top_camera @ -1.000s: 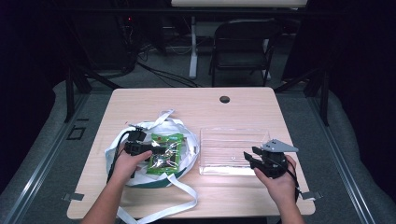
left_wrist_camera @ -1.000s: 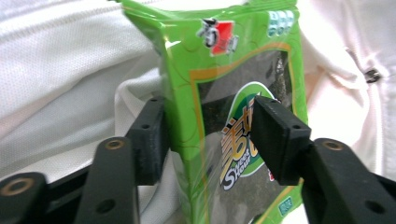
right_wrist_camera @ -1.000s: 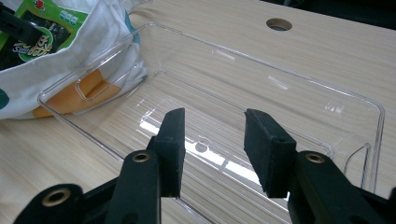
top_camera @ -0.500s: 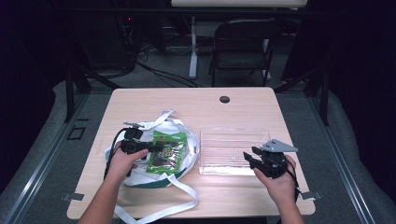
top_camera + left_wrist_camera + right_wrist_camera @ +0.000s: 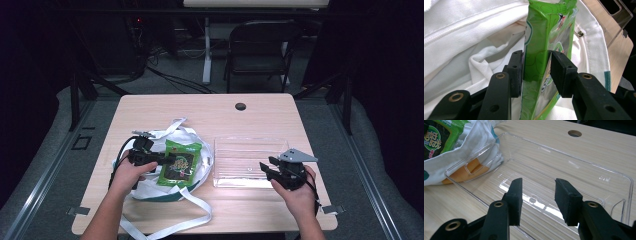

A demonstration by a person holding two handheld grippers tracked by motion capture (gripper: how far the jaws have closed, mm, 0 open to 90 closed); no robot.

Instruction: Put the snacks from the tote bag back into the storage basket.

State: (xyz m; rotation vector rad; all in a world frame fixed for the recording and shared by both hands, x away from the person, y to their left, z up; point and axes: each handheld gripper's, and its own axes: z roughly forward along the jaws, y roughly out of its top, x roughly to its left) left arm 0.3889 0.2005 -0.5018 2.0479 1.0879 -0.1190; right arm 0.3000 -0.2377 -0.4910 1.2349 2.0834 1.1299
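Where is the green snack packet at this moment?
In the high view the green snack packet lies on the white tote bag at table left, beside the clear tray, its edge clamped in the left claw.

The green snack packet [image 5: 541, 37] is glossy plastic film, creased, with a shine along its folds. The tote bag [image 5: 461, 32] beneath it is matt white woven cloth, soft and rumpled, with stitched seams. The left claw [image 5: 536, 72] has matt black plastic jaws with brass-coloured rivets, as does the right claw [image 5: 537, 200]. The tray [image 5: 584, 167] is clear, smooth, hard plastic that throws bright reflections. The table [image 5: 210, 107] is pale wood-grain laminate, smooth and dull.
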